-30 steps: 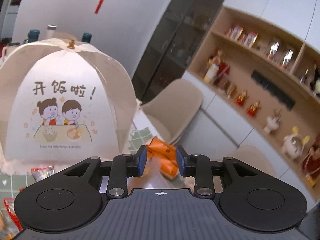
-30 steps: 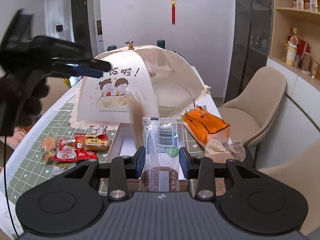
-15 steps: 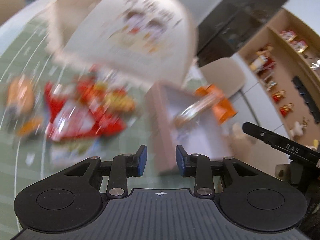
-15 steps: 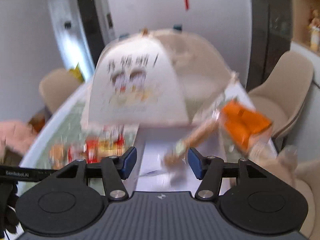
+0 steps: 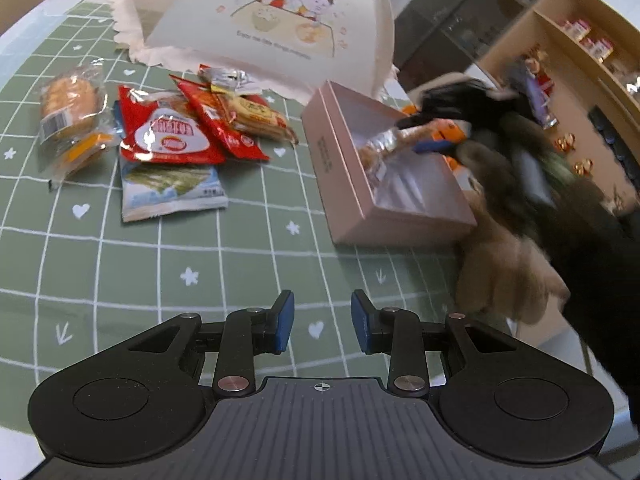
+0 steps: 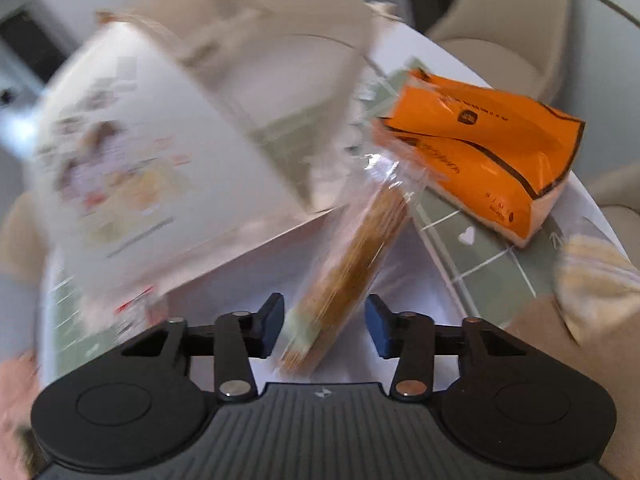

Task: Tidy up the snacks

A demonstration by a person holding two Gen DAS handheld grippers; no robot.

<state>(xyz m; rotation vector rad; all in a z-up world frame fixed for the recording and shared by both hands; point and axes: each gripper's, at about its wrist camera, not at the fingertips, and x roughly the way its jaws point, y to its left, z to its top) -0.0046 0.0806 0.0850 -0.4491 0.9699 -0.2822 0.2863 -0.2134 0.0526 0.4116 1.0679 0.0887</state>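
An open pink box [image 5: 352,168] sits on the green grid tablecloth. A clear-wrapped biscuit pack [image 6: 352,268] lies tilted between the spread fingers of my right gripper [image 6: 324,324], over the box's white inside [image 6: 416,280]; the pads do not touch it. The left wrist view shows the pack [image 5: 400,140] in the box beside my blurred right gripper [image 5: 436,146]. My left gripper [image 5: 322,322] is open and empty over the cloth. Left of the box lie red snack packs [image 5: 172,132], a seaweed pack [image 5: 172,190] and wrapped cakes [image 5: 68,104].
A domed mesh food cover [image 5: 272,20] with a cartoon print stands behind the snacks. An orange tissue pack [image 6: 488,160] lies right of the box near the table edge. Beige chairs [image 6: 500,12] and wall shelves [image 5: 580,52] are beyond.
My right gripper opened, letting go of the biscuit pack, and dropped toward the box. My left gripper swung down from facing the room to look over the table and snacks.
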